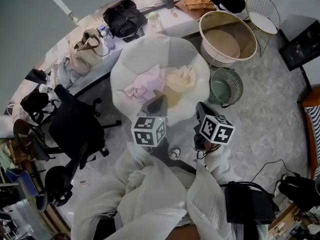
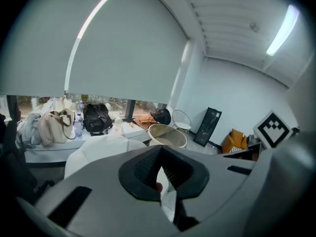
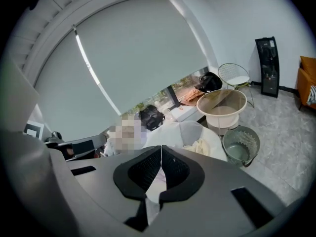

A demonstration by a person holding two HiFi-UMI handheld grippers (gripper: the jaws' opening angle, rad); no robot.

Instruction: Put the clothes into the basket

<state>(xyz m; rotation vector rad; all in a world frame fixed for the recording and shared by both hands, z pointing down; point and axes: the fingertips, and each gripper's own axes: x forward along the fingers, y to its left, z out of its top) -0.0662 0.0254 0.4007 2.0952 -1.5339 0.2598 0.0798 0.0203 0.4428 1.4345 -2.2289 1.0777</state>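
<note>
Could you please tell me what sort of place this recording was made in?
Likely an office: a black office chair, a roller blind over the window, and a black bag on the ledge.

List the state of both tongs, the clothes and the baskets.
Left tongs: shut, empty.
Right tongs: shut, empty.
Pink garment: crumpled on the white beanbag, not in a basket.
Cream garment: crumpled beside the pink garment, touching it.
Large beige basket: upright, empty.
Green wire bin: upright, looks empty.
</note>
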